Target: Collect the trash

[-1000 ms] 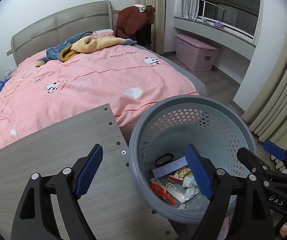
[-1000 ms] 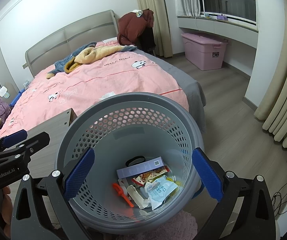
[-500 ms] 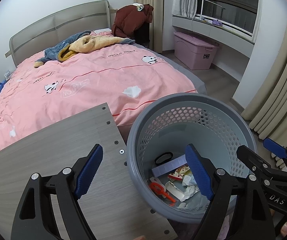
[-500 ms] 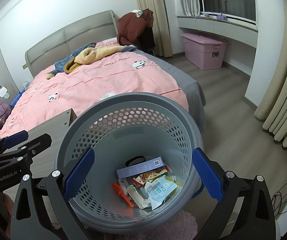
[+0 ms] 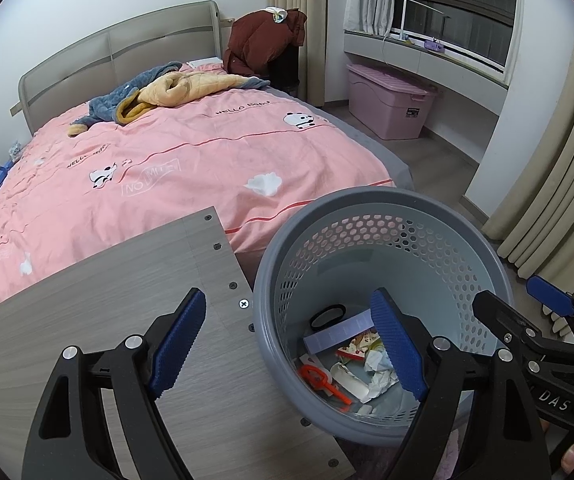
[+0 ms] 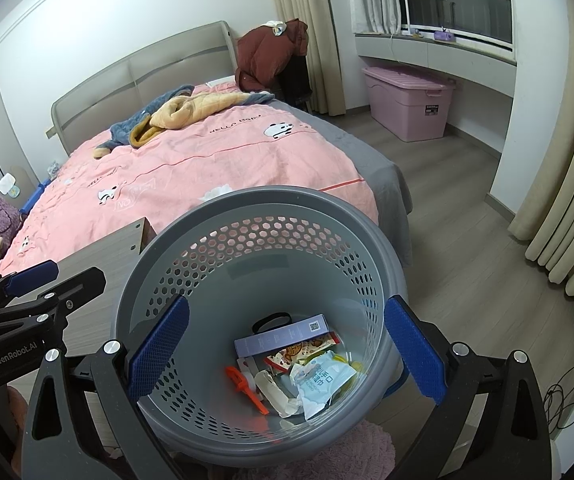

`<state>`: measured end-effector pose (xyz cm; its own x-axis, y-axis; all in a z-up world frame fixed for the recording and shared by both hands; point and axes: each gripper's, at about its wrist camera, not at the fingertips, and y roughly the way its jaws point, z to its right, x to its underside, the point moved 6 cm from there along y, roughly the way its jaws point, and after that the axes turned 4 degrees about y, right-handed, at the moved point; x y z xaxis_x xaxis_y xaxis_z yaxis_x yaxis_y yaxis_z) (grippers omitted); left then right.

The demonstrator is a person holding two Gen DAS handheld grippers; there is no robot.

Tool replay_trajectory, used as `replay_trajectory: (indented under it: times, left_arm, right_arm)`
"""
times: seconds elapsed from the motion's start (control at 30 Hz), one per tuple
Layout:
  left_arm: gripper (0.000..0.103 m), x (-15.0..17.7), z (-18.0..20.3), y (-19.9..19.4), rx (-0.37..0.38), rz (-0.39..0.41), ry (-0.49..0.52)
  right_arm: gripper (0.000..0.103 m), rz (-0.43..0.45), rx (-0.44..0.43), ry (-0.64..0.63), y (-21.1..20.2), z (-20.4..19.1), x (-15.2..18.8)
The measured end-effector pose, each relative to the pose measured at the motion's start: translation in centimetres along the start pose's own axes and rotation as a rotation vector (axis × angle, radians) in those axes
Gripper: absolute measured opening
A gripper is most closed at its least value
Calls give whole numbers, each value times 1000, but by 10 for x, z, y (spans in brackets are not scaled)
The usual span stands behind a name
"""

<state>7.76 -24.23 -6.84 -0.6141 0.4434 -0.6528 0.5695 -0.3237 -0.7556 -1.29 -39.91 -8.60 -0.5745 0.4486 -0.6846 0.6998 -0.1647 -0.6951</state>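
A grey perforated basket stands on the floor at the foot of the bed. In it lie a lilac box, an orange plastic piece, a snack wrapper, a white-blue tissue pack and a black loop. A white crumpled tissue lies on the pink bedspread. My left gripper hangs open over the basket's left rim and the board, empty. Above the basket's mouth my right gripper is open and holds nothing.
A grey wood-grain board lies left of the basket. The bed carries bunched clothes. A pink storage box, a chair with a red-brown jacket, curtains and a floor cable are on the right.
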Motion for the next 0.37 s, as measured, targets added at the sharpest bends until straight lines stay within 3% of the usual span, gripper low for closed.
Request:
replay_trajectory:
  times: [0.37]
  left_arm:
    - [81, -2, 0, -5, -6, 6, -1]
  right_arm:
    - [96, 1, 0, 0, -1, 0, 0]
